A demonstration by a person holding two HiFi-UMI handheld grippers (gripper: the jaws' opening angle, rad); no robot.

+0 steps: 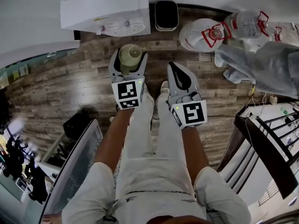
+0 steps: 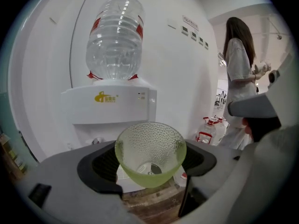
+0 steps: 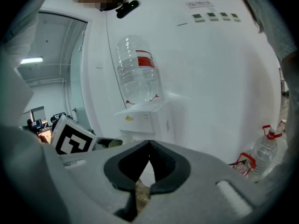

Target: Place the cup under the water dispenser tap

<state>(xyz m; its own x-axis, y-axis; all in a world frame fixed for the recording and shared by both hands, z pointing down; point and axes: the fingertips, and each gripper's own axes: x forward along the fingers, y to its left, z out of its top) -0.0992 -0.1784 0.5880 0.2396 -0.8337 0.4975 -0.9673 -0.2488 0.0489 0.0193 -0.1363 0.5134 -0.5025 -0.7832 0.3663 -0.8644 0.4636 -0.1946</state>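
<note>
A pale green dimpled glass cup [image 1: 130, 56] [image 2: 150, 153] stands upright between the jaws of my left gripper [image 1: 128, 64] [image 2: 150, 163], which is shut on its sides. The white water dispenser [image 1: 105, 8] [image 2: 110, 104] is straight ahead, with a clear bottle [image 2: 115, 38] on top. Its taps [image 2: 96, 140] and round drip tray [image 1: 122, 29] lie beyond the cup, apart from it. My right gripper [image 1: 180, 76] [image 3: 148, 164] is beside the left one, shut and empty. In the right gripper view the dispenser [image 3: 145, 118] and the cup's rim [image 3: 110, 143] show too.
Large water jugs [image 1: 243, 24] with red handles stand on the wooden floor right of the dispenser, beside a black bin [image 1: 166, 15]. A person [image 2: 240, 73] stands to the right near the jugs. A dark rack [image 1: 271, 139] is at my right, a grey panel [image 1: 77, 167] at my left.
</note>
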